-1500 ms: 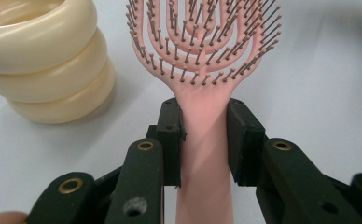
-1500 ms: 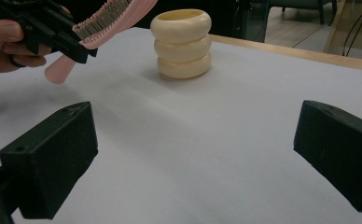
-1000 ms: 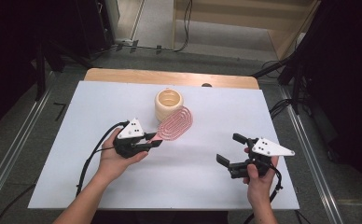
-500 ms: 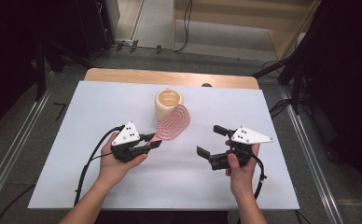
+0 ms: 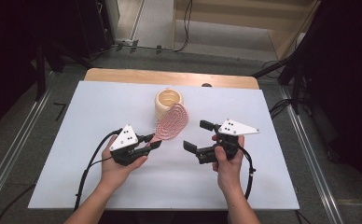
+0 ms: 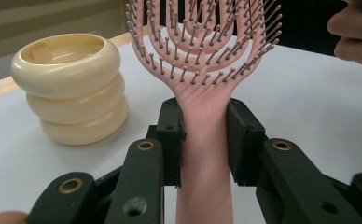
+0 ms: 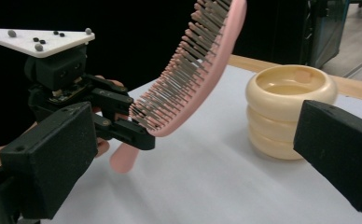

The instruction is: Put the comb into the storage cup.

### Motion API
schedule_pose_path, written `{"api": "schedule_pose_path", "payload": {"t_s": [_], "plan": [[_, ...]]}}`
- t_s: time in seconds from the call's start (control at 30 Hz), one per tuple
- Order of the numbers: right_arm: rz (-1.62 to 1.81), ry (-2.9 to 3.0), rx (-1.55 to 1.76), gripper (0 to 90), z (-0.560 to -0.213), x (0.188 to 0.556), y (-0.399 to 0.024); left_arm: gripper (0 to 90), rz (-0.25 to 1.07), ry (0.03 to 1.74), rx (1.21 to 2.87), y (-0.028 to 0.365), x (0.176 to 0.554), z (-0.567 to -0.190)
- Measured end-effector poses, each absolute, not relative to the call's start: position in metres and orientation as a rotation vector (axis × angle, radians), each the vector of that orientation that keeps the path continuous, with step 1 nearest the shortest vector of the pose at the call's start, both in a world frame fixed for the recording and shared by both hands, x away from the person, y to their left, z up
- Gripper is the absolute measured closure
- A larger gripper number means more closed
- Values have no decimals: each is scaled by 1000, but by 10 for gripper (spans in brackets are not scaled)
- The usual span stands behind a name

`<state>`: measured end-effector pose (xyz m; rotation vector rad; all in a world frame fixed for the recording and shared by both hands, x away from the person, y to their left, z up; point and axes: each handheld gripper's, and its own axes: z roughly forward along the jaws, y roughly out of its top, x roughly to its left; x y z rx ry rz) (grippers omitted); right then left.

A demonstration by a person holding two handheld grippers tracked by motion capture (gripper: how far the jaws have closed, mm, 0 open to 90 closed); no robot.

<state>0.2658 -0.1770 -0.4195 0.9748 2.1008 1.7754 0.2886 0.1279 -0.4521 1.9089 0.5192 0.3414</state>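
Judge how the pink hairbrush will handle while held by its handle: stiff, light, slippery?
The hairbrush probably stays stiff: its head stands out unsupported from the left tool. Its open slotted head suggests it is light. The smooth handle might twist between the pads.

White tabletop (image 5: 76, 154) on wooden table edge (image 5: 123, 75); grey carpeted floor (image 5: 30, 116) with metal rails (image 5: 11, 158); dark surroundings, cables (image 5: 186, 28) behind.

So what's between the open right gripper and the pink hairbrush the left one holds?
Nothing: in the high view, bare white table separates the right gripper from the pink hairbrush.
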Motion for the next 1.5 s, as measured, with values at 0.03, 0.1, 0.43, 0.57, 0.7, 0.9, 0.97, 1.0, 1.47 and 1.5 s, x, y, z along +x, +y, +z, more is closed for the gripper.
{"api": "schedule_pose_path", "payload": {"t_s": [0.03, 0.1, 0.43, 0.57, 0.7, 0.9, 0.97, 1.0, 1.47, 1.5], "plan": [[1777, 2104, 975, 0, -420, 265, -175, 703, 341, 521, 1907, 127, 288, -453], [1779, 2109, 985, 0, -420, 264, -171, 703, 345, 524, 1894, 125, 287, -454], [1851, 2093, 1097, 0, -420, 261, -155, 703, 353, 498, 1882, 112, 275, -457], [1860, 2094, 1125, 0, -420, 261, -149, 703, 363, 492, 1883, 109, 272, -458], [1885, 2090, 1177, 0, -421, 261, -147, 702, 369, 487, 1881, 105, 269, -461], [1866, 2033, 1261, 129, -421, 260, -146, 703, 384, 489, 1882, 101, 266, -464], [1840, 1997, 1326, 211, -422, 260, -145, 702, 385, 489, 1885, 100, 266, -465], [1841, 1992, 1335, 225, -422, 260, -145, 702, 389, 489, 1884, 99, 265, -466], [1895, 1938, 1397, 524, -430, 262, -149, 701, 423, 489, 1865, 98, 263, -469], [1924, 1931, 1412, 589, -431, 263, -152, 700, 425, 487, 1862, 98, 263, -470]]}}
